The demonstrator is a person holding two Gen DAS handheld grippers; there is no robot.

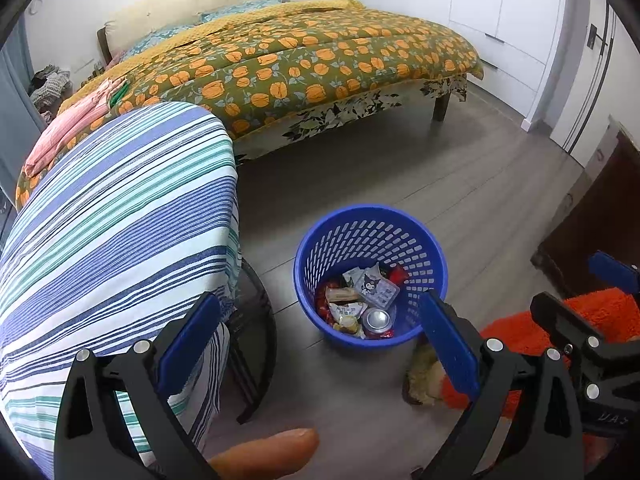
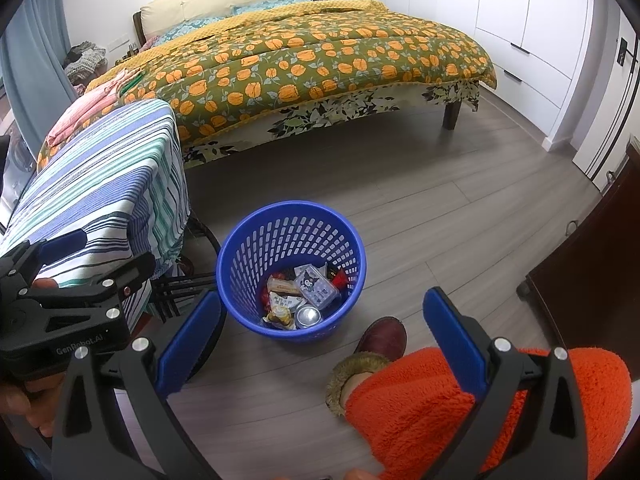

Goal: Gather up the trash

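Bedroom, grey wood-plank floor (image 2: 420,216); I am looking down at it through both wrist cameras. Left gripper (image 1: 320,344): jaws standing wide apart, nothing between the blue pads. Right gripper (image 2: 324,340): same, spread wide and carrying nothing. Both are hovering above the floor, side by side, each showing in the edge of the other's view.

Just beyond the fingertips, the blue basket (image 1: 434,256) is sitting upright on the floor. Trash is lying in its bottom: a drink can (image 1: 377,319) end-up, a clear cartoon-printed box (image 1: 376,286), assorted snack wrappers (image 1: 344,312), some red.

Left of the basket, a table under a blue, green and white striped cloth (image 1: 120,216) is standing, dark curved legs showing beneath. To the right, I am seeing a person's fuzzy orange trouser leg (image 2: 420,408) and a dark red shoe (image 2: 382,338) planted near the basket.

Farther back, a bed with an orange-flowered quilt (image 2: 320,56) is spanning the room; white cabinets (image 2: 532,12) beyond on the right.
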